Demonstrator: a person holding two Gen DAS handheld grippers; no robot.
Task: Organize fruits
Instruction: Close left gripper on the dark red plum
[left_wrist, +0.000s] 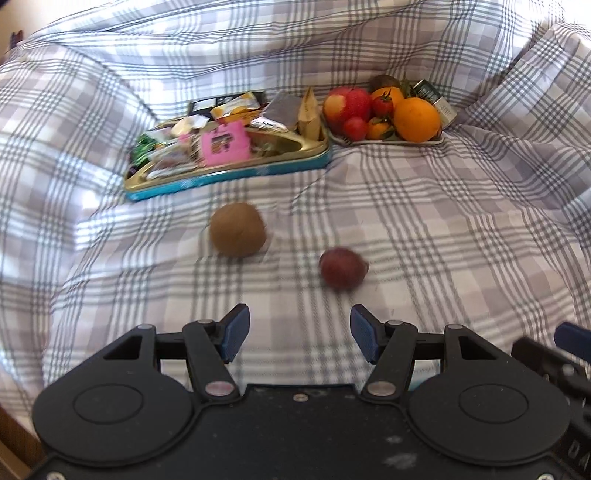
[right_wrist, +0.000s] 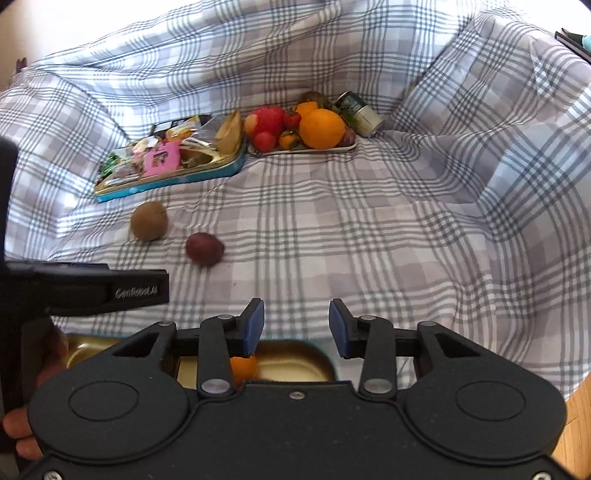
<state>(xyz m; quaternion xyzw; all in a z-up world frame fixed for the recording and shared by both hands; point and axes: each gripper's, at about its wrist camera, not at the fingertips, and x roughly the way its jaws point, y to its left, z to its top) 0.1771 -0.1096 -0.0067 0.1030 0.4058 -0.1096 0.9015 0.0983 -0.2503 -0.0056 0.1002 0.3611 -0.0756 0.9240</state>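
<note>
The left gripper (left_wrist: 297, 334) and right gripper (right_wrist: 296, 325) are both hanging with jaws wide, holding nothing. The kiwi (left_wrist: 238, 229) and plum (left_wrist: 342, 272) are lying apart on the checked cloth (left_wrist: 443, 240), near the blue tin's edge (left_wrist: 229, 175).

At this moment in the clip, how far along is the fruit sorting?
Mostly done, it seems: apples, oranges and tomatoes are piled on the far tray, and a small orange fruit lies in the near gold tin. Nothing is in hand; the left gripper and right gripper are open. Left: the kiwi and plum, loose on the cloth.
</note>
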